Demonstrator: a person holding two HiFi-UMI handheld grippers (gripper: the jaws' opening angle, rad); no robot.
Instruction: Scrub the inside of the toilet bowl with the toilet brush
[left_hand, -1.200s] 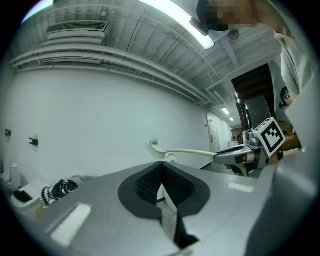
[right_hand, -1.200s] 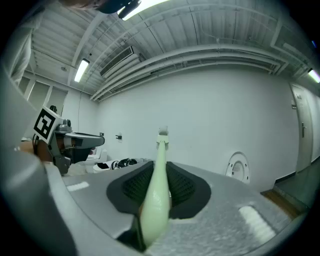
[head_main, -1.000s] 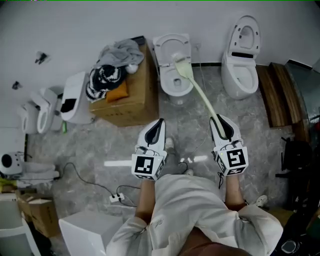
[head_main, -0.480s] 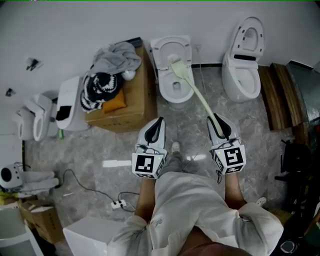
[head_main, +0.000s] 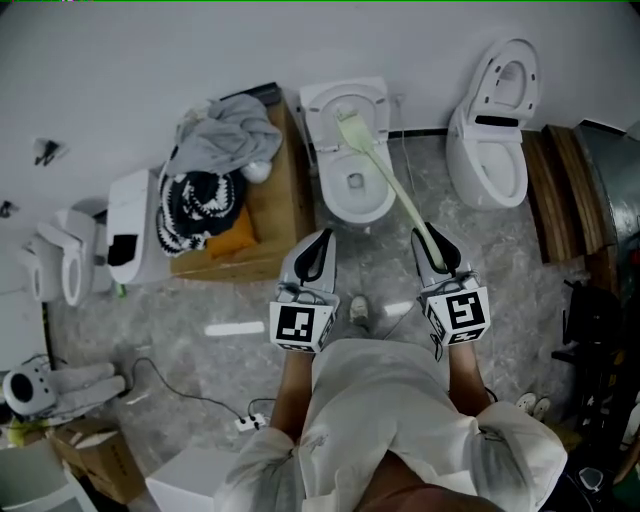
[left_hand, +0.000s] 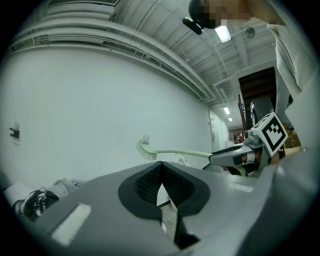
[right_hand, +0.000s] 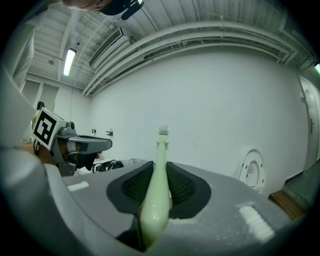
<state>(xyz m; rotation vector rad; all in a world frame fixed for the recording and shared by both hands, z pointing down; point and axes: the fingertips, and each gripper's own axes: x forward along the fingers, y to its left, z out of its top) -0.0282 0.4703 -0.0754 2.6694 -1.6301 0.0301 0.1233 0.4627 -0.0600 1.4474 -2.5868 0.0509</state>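
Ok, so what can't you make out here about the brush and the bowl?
- Head view: whether the toilet brush head touches the toilet bowl; too small.
- Right gripper view: the bowl, hidden behind the right gripper itself.
- Left gripper view: the brush's bristles, too small.

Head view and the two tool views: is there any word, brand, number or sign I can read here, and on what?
No readable text in any view.
Left tool and right tool: their cubes carry black-and-white square patterns, no letters or numbers.
Cardboard box: no print visible.
Toilet brush, gripped by the right tool: no label visible.
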